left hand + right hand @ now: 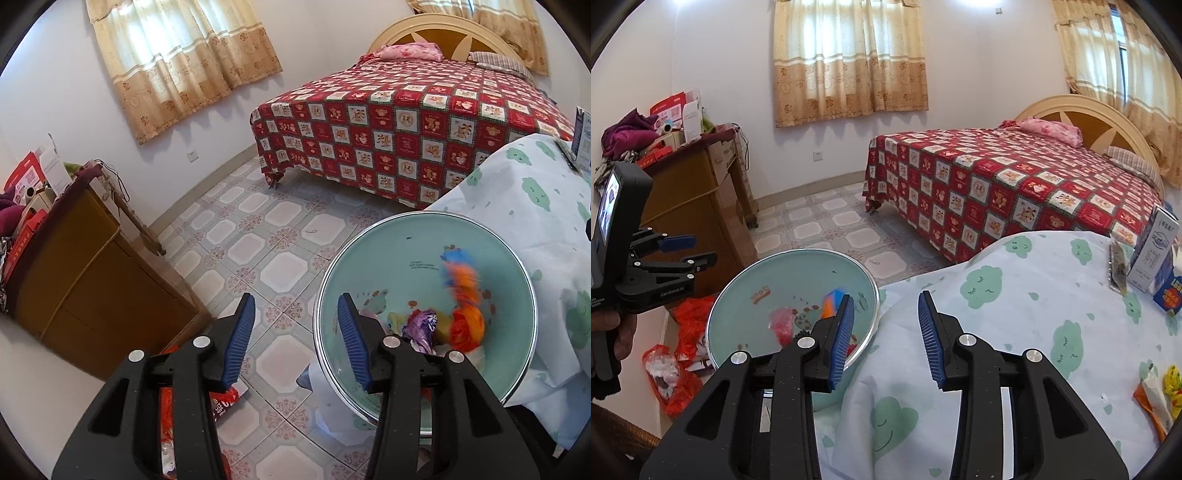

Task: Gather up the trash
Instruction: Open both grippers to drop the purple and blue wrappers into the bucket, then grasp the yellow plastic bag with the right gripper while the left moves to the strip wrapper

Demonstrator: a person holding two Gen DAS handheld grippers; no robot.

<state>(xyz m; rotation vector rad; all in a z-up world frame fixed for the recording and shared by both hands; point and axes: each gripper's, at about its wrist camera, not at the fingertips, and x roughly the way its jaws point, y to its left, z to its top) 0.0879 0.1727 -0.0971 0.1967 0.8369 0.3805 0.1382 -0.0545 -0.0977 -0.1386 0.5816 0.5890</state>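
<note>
The left hand-held gripper (297, 334) hangs over the near rim of a pale green bin (388, 243), its blue pads apart with nothing between them; one finger sits over the tiled floor (280, 218), the other over the bin's mouth; the right hand-held gripper (886, 334) is likewise partly open and empty, its pads apart above the edge of the worktop (1015, 295), which is covered in a cloth with green clouds; inside the bin lie crumpled wrappers (424, 326), purple, yellow and orange, and a blurred orange and blue piece (460, 273) shows against the bin's inner wall; the bin stands on the floor just beside the worktop; more rubbish lies on the worktop at its right edge, an orange and white wrapper (1150, 400) and a yellow one (1172, 384); a white carton (1154, 254) and a blue box (1169, 295) stand further back; red bags (683, 354) lie on the floor by a wooden cabinet (701, 192)
</note>
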